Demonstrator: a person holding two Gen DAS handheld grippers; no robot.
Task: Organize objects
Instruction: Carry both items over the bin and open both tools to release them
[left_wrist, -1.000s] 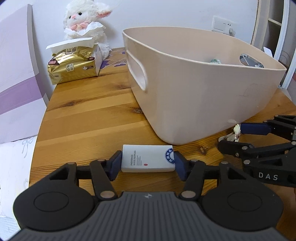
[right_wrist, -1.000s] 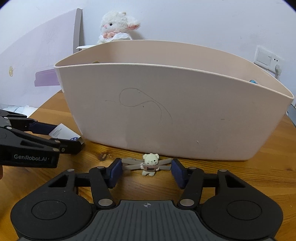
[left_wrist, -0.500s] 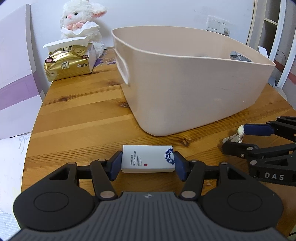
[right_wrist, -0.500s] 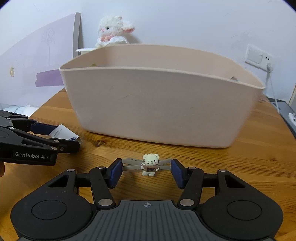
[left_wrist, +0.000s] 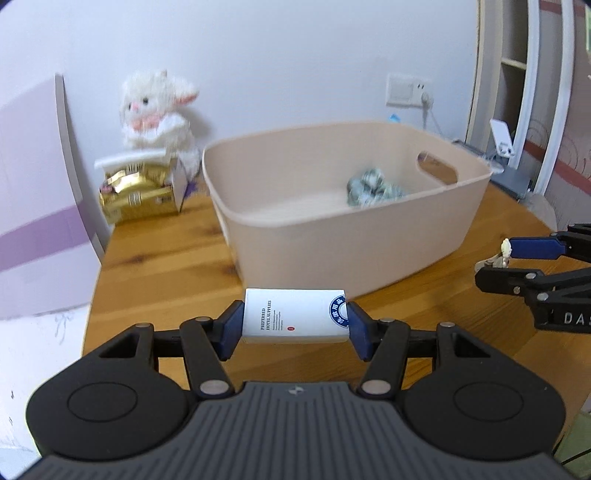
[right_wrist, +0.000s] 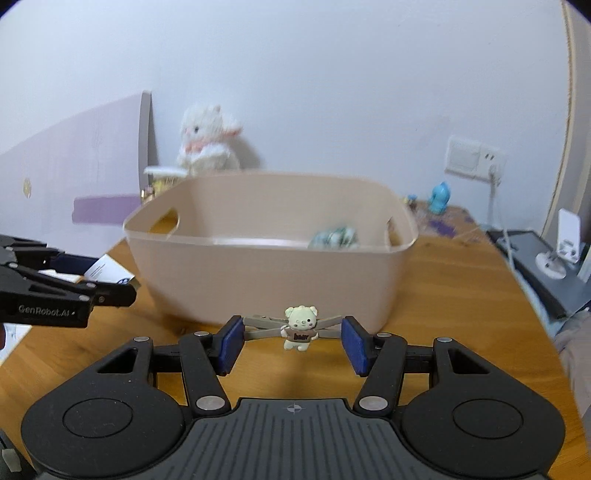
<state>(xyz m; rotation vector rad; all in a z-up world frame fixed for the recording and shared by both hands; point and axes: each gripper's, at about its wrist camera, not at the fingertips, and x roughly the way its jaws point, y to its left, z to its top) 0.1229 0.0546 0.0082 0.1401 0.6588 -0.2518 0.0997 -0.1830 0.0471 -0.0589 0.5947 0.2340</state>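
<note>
My left gripper (left_wrist: 294, 320) is shut on a small white box (left_wrist: 294, 318) with blue print, held above the wooden table in front of the beige plastic tub (left_wrist: 369, 236). My right gripper (right_wrist: 291, 334) is shut on a grey hair clip with a small bear figure (right_wrist: 300, 326), also held in front of the tub (right_wrist: 266, 273). A crumpled greenish bundle (left_wrist: 371, 186) lies inside the tub; it also shows in the right wrist view (right_wrist: 334, 236). Each gripper shows in the other's view, the right gripper (left_wrist: 495, 260) at the right and the left gripper (right_wrist: 110, 284) at the left.
A white plush lamb (left_wrist: 157, 110) and a gold tissue pack (left_wrist: 138, 192) stand at the back left of the table (left_wrist: 155, 266). A purple-and-white board (left_wrist: 33, 206) leans at the left. A blue toy (right_wrist: 439, 197) and a wall socket (right_wrist: 474, 157) are at the back right.
Both grippers have risen and drawn back from the tub with their objects still held. The inside of the tub and the bundle in it have come into view.
</note>
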